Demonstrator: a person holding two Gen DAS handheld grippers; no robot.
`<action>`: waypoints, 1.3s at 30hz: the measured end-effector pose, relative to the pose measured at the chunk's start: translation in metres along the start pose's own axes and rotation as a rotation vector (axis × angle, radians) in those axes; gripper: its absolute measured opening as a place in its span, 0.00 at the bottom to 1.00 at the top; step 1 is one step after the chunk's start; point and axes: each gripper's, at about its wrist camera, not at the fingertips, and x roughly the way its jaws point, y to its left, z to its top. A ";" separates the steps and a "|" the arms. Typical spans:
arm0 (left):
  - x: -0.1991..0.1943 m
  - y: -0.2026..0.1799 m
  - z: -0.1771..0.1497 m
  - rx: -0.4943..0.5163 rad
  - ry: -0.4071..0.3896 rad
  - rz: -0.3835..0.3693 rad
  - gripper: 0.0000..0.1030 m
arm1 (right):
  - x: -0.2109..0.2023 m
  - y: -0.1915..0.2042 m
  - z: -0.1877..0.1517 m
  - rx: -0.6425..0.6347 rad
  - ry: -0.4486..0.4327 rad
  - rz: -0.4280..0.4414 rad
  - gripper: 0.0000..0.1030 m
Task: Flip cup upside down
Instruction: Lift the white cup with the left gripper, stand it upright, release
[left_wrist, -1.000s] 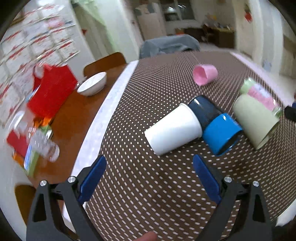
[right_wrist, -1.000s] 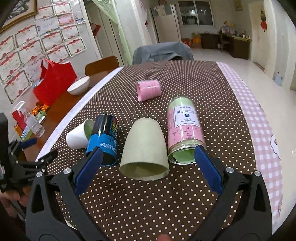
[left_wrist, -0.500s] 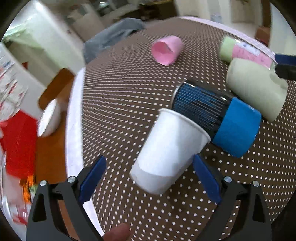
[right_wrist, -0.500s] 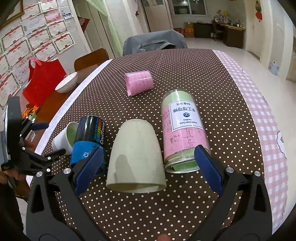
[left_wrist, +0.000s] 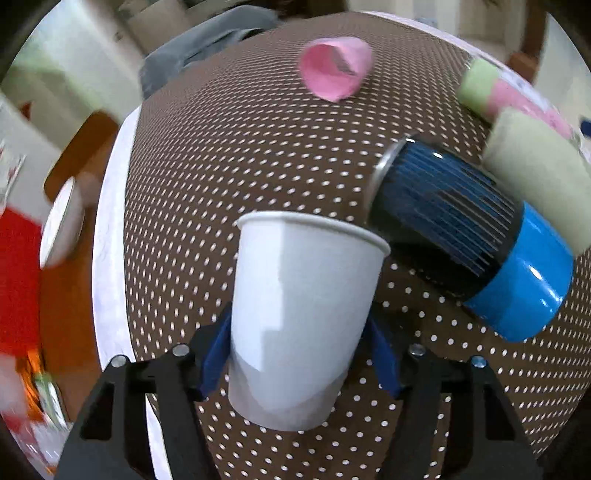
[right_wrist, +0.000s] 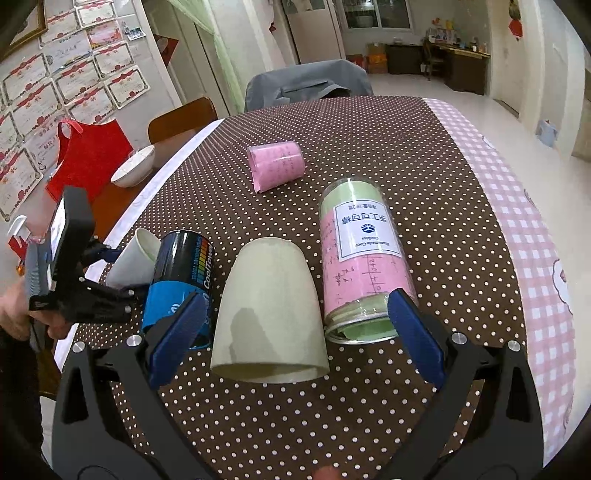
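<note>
Since the earlier frame the left gripper (left_wrist: 297, 354) has been pushed forward and its blue fingers (left_wrist: 216, 356) closed onto the white paper cup (left_wrist: 299, 314), now clamped at its lower body near the base. Cup is plain white, on its side, rim pointing away, just beside the dark can with blue band (left_wrist: 469, 247). In the right wrist view the right gripper (right_wrist: 295, 341) is held low over the dotted tablecloth (right_wrist: 369, 424), fingers spread wide either side of the pale green cup (right_wrist: 269, 314), not touching it. The green-pink labelled canister (right_wrist: 360, 258) lies beside it; the pink cup (right_wrist: 275, 166) farther back.
</note>
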 end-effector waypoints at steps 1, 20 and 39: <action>-0.002 0.002 -0.004 -0.034 -0.001 -0.002 0.63 | -0.003 0.000 -0.001 0.000 -0.003 0.001 0.94; -0.089 -0.046 -0.075 -0.290 -0.127 0.018 0.63 | -0.075 -0.032 -0.036 0.032 -0.109 0.051 0.94; -0.106 -0.203 -0.052 -0.273 -0.207 -0.152 0.63 | -0.115 -0.084 -0.088 0.149 -0.171 0.091 0.94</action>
